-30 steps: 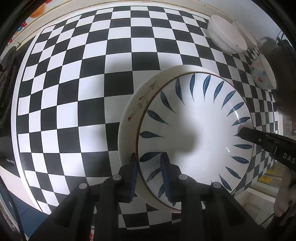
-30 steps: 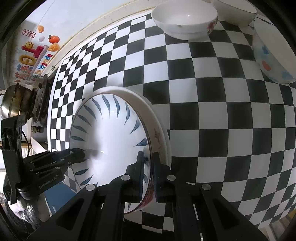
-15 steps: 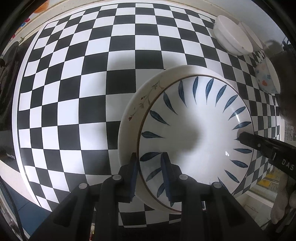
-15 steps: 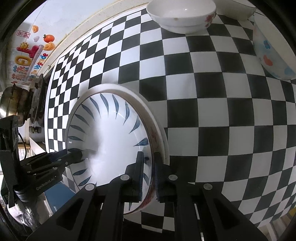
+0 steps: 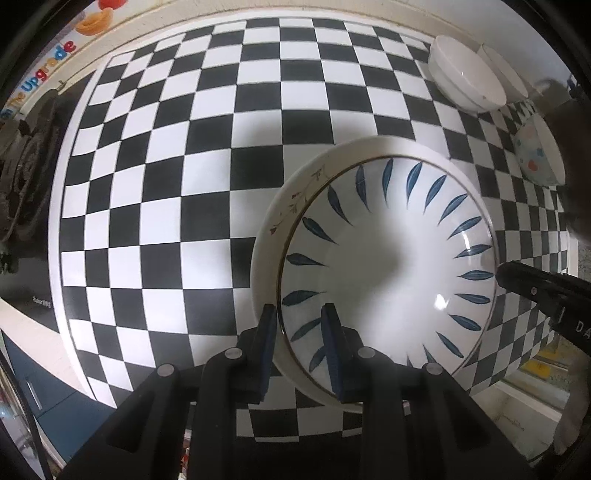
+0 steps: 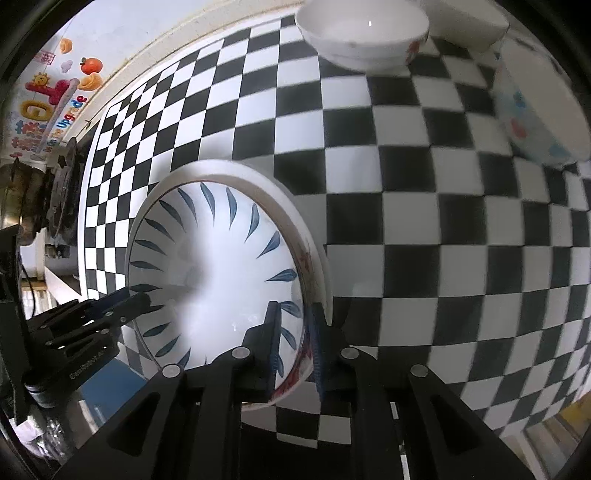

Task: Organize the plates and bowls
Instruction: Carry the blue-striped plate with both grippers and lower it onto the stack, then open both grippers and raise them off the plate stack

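A white plate with blue leaf marks [image 5: 388,266] lies stacked inside a larger cream plate with a floral rim [image 5: 273,229] above the checkered table. My left gripper [image 5: 300,325] is shut on the near rim of the plate stack. My right gripper [image 6: 295,325] is shut on the opposite rim of the same stack [image 6: 221,266]; it also shows at the right in the left wrist view [image 5: 517,280]. The left gripper shows at the lower left in the right wrist view [image 6: 122,306].
Two white bowls [image 5: 465,77] stand at the far right of the checkered table [image 5: 184,147], with a flower-patterned bowl [image 5: 535,158] beside them. In the right wrist view the white bowl [image 6: 362,33] and patterned bowl [image 6: 532,110] are ahead. A stove [image 5: 26,177] is at left.
The held plate stack has moved toward the bowls at the far right; the bowls appear larger and closer in the right wrist view. Both grips are unchanged.
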{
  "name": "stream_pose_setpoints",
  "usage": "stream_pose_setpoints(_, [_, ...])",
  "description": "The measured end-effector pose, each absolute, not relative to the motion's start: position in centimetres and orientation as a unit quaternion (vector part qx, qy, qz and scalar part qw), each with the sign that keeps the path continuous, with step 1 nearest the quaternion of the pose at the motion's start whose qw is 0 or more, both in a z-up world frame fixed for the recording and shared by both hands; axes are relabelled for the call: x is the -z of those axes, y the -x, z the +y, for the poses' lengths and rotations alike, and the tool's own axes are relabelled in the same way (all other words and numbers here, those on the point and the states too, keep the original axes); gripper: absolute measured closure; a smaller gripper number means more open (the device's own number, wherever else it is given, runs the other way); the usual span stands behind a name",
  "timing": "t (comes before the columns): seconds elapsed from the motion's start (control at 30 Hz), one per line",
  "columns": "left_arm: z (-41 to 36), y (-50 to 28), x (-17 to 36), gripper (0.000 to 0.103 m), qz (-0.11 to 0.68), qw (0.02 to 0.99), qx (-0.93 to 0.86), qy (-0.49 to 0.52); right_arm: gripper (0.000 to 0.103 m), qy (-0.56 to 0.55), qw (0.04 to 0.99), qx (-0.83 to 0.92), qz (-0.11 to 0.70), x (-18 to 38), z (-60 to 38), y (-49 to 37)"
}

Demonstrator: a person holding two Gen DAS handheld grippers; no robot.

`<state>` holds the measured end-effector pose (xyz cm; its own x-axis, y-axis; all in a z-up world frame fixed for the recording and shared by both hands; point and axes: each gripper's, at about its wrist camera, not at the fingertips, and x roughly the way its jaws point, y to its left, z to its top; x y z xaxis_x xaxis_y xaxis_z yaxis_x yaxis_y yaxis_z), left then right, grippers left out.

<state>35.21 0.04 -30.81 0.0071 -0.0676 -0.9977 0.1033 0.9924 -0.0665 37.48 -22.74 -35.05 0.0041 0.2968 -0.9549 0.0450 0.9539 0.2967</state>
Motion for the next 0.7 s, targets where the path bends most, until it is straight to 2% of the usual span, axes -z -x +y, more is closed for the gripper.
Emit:
stream_pose_setpoints(0.27, [-0.8,-33.5,26.1,0.081,0.677,0.733,0.065,-0.011,0.08,-0.088,0.727,-0.087,0.676,29.8,-21.8,-35.9])
stream_pose_setpoints(0.7, [-0.8,-30.0,17.5,0.08,0.636,0.77,0.054,0.005,0.08,-0.064,0.766,-0.093,0.633,20.0,-22.4,-30.9])
